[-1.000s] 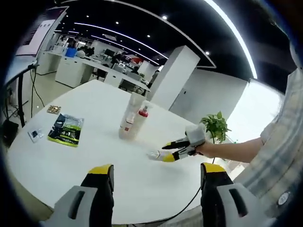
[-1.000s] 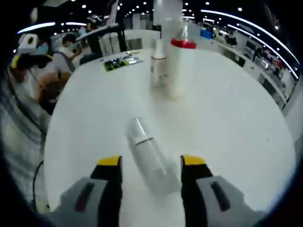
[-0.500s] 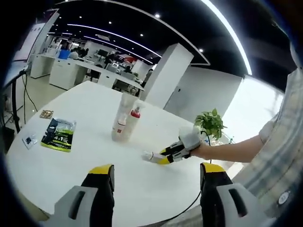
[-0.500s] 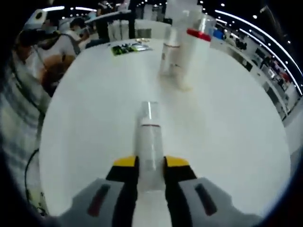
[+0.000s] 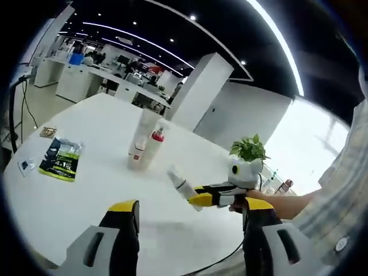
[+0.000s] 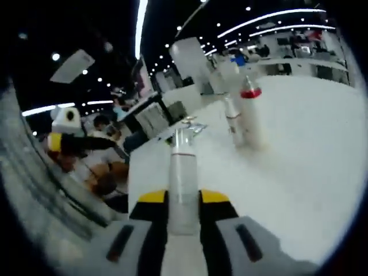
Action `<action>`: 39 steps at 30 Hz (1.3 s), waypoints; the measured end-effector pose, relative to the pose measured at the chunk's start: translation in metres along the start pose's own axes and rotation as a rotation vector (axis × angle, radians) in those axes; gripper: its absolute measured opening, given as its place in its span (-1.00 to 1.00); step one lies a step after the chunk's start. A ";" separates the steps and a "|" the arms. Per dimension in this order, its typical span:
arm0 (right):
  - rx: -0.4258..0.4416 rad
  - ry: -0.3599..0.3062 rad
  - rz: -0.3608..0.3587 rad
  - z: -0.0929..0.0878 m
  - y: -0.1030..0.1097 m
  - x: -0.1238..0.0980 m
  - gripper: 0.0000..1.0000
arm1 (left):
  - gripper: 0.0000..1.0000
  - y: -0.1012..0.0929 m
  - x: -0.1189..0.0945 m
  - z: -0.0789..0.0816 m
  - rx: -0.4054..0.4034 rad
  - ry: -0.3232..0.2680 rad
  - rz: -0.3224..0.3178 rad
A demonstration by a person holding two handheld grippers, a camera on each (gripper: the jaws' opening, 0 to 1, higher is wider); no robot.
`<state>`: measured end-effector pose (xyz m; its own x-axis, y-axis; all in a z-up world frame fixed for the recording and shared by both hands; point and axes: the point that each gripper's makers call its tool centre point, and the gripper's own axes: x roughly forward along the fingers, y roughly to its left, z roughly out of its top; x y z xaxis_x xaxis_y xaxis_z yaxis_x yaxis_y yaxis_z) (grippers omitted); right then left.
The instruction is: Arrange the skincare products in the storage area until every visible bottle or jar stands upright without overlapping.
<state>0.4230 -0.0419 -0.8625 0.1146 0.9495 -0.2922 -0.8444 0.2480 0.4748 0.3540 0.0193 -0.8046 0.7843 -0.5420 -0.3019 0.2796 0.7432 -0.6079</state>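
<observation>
My right gripper (image 6: 183, 198) is shut on a pale frosted bottle (image 6: 183, 175), whose clear cap points away from me. In the left gripper view that same bottle (image 5: 183, 185) hangs tilted above the white round table (image 5: 86, 190), held by the right gripper (image 5: 202, 199) coming in from the right. Further back two upright bottles stand close together: a tall white one with a red cap (image 5: 153, 148) and a slimmer clear one (image 5: 137, 150). They also show in the right gripper view, red-capped (image 6: 250, 118) and slim (image 6: 232, 119). My left gripper (image 5: 187, 210) hovers open over the table's near side.
A green and black sachet (image 5: 60, 161) and two small packets (image 5: 47, 132) lie on the table's left part. A potted plant in a white animal-shaped pot (image 5: 247, 160) stands at the right. A person's striped sleeve (image 5: 339, 190) fills the right edge. Office desks lie beyond.
My right gripper closed on the lying frosted bottle and has lifted it off the table, tilting it up. The left gripper stayed open, its view drifting slightly.
</observation>
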 end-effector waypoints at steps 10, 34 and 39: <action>0.112 -0.134 0.367 0.042 0.096 0.012 -0.64 | 0.38 -0.019 0.002 0.020 -0.078 -0.108 -0.111; 0.017 -0.076 0.475 0.050 0.133 0.047 -0.51 | -0.59 -0.011 -0.014 0.039 -0.073 -0.147 -0.142; 0.029 -0.030 0.453 0.045 0.132 0.050 -0.21 | -0.60 0.004 -0.020 0.044 0.005 -0.126 -0.049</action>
<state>0.3408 0.0472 -0.7767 -0.2475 0.9685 -0.0261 -0.7978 -0.1884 0.5728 0.3641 0.0504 -0.7683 0.8329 -0.5242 -0.1775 0.3215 0.7194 -0.6158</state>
